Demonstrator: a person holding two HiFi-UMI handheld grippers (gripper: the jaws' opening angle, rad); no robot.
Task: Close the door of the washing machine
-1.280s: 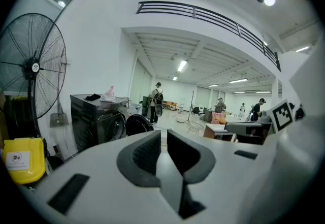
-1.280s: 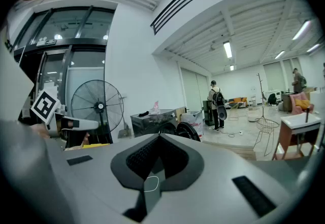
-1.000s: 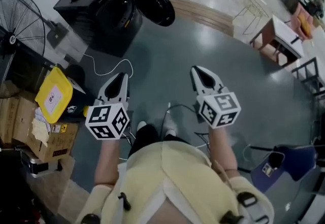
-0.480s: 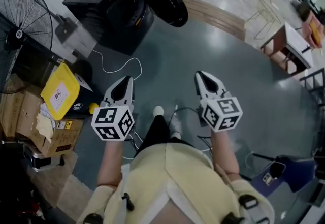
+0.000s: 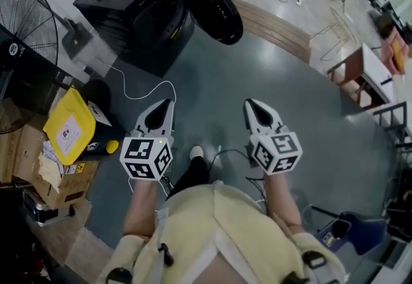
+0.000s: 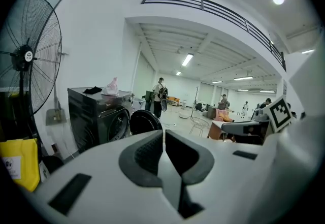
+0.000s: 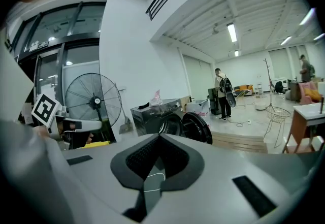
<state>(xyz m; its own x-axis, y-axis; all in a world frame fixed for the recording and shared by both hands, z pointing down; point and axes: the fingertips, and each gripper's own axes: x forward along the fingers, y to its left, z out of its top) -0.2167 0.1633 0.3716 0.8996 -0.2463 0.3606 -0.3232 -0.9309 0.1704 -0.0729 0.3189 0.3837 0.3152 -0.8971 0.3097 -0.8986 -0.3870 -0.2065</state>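
Observation:
The black washing machine stands at the far left by the wall, several steps ahead of me. Its round door hangs wide open to the right of the drum opening. My left gripper and right gripper are held side by side over the grey floor, well short of the machine, both shut and empty. In the left gripper view the machine and door lie beyond the closed left gripper. The right gripper view shows the door past the closed right gripper.
A standing fan, a yellow box and cardboard boxes crowd the left side. A white cable runs over the floor from the machine. A wooden step, a small table and a blue chair are on the right.
The person has stepped toward the washing machine, carrying both grippers forward together. Machine and door now look slightly larger and nearer. Both grippers stay shut.

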